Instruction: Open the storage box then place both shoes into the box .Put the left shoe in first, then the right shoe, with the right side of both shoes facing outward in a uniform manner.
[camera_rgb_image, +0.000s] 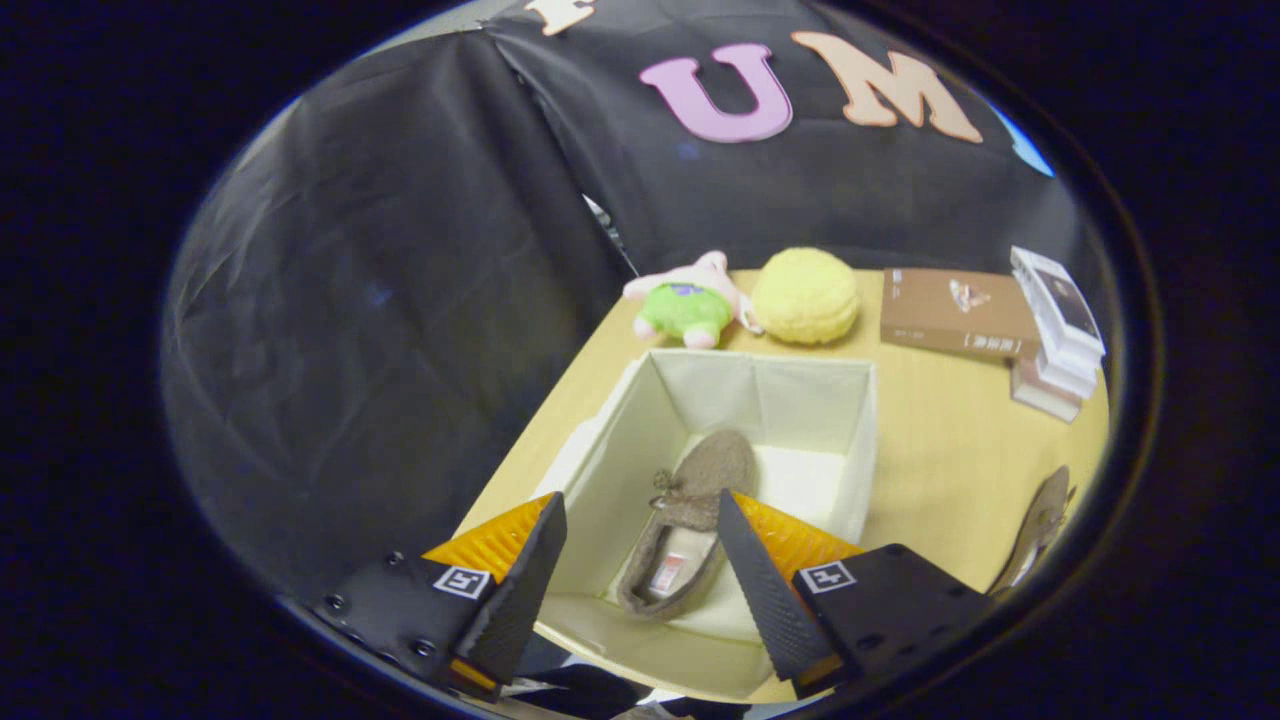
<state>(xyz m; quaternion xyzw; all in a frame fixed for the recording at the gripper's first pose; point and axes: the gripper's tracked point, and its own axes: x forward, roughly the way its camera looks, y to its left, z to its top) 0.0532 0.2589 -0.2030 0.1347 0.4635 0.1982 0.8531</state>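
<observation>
A cream fabric storage box (812, 392) stands open on the wooden table, its lid (572, 450) lying flat against its left side. One brown-grey moccasin shoe (690, 520) lies on the box floor, toe pointing away from me. My gripper (640, 540) hovers open above the near part of the box, the shoe showing in the gap between the fingers, untouched. The second shoe (1040, 525) lies on the table to the right of the box, beyond the right finger.
Past the box sit a pink and green plush toy (688, 300) and a yellow fluffy ball (805, 296). A brown book (955, 312) and a stack of books (1055, 335) lie at the far right. The table's left edge (540, 400) drops off beside the box.
</observation>
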